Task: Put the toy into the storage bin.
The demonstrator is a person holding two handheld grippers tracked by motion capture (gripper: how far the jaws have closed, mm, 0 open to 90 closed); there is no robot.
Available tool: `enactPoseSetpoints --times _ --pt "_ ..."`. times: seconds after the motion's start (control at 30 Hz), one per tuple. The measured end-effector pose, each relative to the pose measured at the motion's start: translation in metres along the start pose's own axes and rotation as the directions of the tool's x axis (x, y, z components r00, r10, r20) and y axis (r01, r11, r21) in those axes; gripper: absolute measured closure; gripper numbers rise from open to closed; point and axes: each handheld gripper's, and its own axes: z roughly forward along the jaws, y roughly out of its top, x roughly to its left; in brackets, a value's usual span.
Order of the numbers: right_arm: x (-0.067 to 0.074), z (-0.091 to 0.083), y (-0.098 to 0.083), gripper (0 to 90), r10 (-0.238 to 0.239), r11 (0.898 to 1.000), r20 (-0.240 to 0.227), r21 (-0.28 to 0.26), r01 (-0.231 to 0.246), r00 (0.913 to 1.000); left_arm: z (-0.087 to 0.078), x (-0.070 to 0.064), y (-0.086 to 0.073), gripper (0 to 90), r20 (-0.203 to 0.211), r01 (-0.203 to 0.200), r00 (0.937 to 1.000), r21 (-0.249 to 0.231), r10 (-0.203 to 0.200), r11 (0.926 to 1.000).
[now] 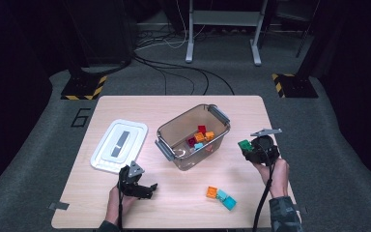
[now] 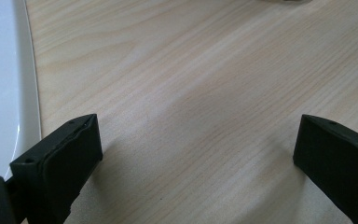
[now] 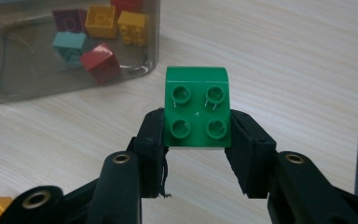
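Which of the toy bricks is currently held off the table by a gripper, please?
The green brick, clamped between the right gripper's jaws beside the clear bin. The others lie inside the bin or loose on the table.

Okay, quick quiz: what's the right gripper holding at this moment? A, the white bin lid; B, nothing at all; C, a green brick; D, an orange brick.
C: in the right gripper view the right gripper has its jaws pressed on both sides of a green brick with four studs, held above the table beside the clear bin.
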Motion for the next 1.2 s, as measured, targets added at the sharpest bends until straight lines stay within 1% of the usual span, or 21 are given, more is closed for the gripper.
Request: enactPoseSetpoints --times 0.07,0.2,0.23,0.27,0.33,0.37,0.43,0.57,0.63,0.67,0.7,0.73,0.87,0.93,1.0,1.03,1.07,1.1,1.17,1.2 --pt "0.000 -0.003 0.005 58.6 -0.012 1.000 0.005 -0.009 0.012 0.9999 0.000 0.000 0.000 0.8 0.000 -0.001 1.0000 0.000 0.001 1.0000" --pt "0.000 -0.009 0.014 58.6 -0.012 1.000 0.011 -0.016 0.012 0.9999 0.000 0.000 0.000 0.9 -0.002 -0.004 1.0000 -0.001 0.004 1.0000" --pt "0.000 -0.011 0.017 58.6 -0.024 0.999 0.012 -0.022 0.024 0.9996 0.000 0.000 0.000 0.9 -0.001 -0.003 1.0000 -0.001 0.003 1.0000" --pt "0.000 -0.013 0.019 58.6 -0.025 0.999 0.013 -0.023 0.025 0.9996 0.000 0.001 0.000 0.9 -0.003 -0.011 0.9999 0.001 0.011 0.9999" --pt "0.001 -0.016 0.025 58.6 -0.029 0.999 0.015 -0.031 0.029 0.9995 0.000 0.001 0.000 0.9 -0.002 -0.010 0.9999 0.001 0.010 0.9999" --pt "0.001 -0.016 0.025 58.6 -0.029 0.999 0.015 -0.031 0.029 0.9995 0.000 0.001 0.000 0.9 -0.002 -0.010 0.9999 0.001 0.010 0.9999" --pt "0.002 -0.019 0.033 58.6 -0.040 0.998 0.017 -0.041 0.041 0.9990 0.000 0.001 0.000 0.9 -0.002 -0.010 0.9999 0.001 0.010 1.0000" --pt "0.003 -0.023 0.042 58.6 -0.050 0.998 0.016 -0.049 0.051 0.9986 0.000 0.001 0.000 0.9 -0.002 -0.010 0.9999 0.001 0.010 0.9999" --pt "0.004 -0.023 0.045 58.6 -0.054 0.997 0.017 -0.053 0.055 0.9984 0.000 0.001 0.000 0.9 -0.002 -0.010 0.9999 0.001 0.010 0.9999" --pt "0.004 -0.024 0.049 58.7 -0.068 0.996 0.016 -0.060 0.068 0.9976 0.000 0.001 0.000 0.9 -0.002 -0.010 0.9999 0.001 0.010 0.9999" --pt "0.005 -0.024 0.053 58.6 -0.069 0.996 0.014 -0.062 0.069 0.9975 0.000 0.001 0.000 0.9 -0.002 -0.010 0.9999 0.001 0.010 0.9999" --pt "0.007 -0.025 0.059 58.6 -0.074 0.995 0.011 -0.065 0.075 0.9972 0.000 0.001 0.000 0.9 -0.002 -0.009 1.0000 0.001 0.009 1.0000" --pt "0.010 -0.023 0.069 58.6 -0.094 0.993 0.001 -0.075 0.093 0.9956 0.000 0.001 0.000 0.9 -0.002 -0.009 1.0000 0.001 0.009 1.0000" --pt "0.013 -0.022 0.074 58.7 -0.089 0.994 -0.007 -0.070 0.088 0.9960 0.000 0.001 0.000 0.9 -0.002 -0.009 1.0000 0.001 0.009 1.0000" --pt "0.015 -0.020 0.079 58.6 -0.111 0.991 -0.009 -0.077 0.110 0.9937 0.000 0.001 0.000 0.9 -0.002 -0.009 1.0000 0.001 0.009 1.0000" --pt "0.017 -0.019 0.082 58.6 -0.110 0.991 -0.012 -0.072 0.109 0.9939 0.000 0.001 0.000 0.9 -0.002 -0.009 1.0000 0.001 0.009 1.0000" --pt "0.019 -0.018 0.085 58.6 -0.122 0.990 -0.013 -0.077 0.121 0.9925 0.000 0.001 0.000 0.9 -0.002 -0.009 1.0000 0.001 0.009 1.0000" --pt "0.020 -0.017 0.088 58.6 -0.120 0.990 -0.017 -0.076 0.118 0.9927 0.000 0.001 0.000 1.0 -0.002 -0.009 1.0000 0.001 0.009 1.0000" --pt "0.022 -0.015 0.092 58.7 -0.135 0.988 -0.023 -0.083 0.133 0.9905 0.000 0.001 0.000 0.9 -0.002 -0.009 1.0000 0.000 0.009 1.0000" --pt "0.024 -0.014 0.095 58.6 -0.135 0.988 -0.022 -0.080 0.133 0.9907 0.000 0.001 0.000 1.0 -0.002 -0.009 1.0000 0.001 0.009 1.0000"
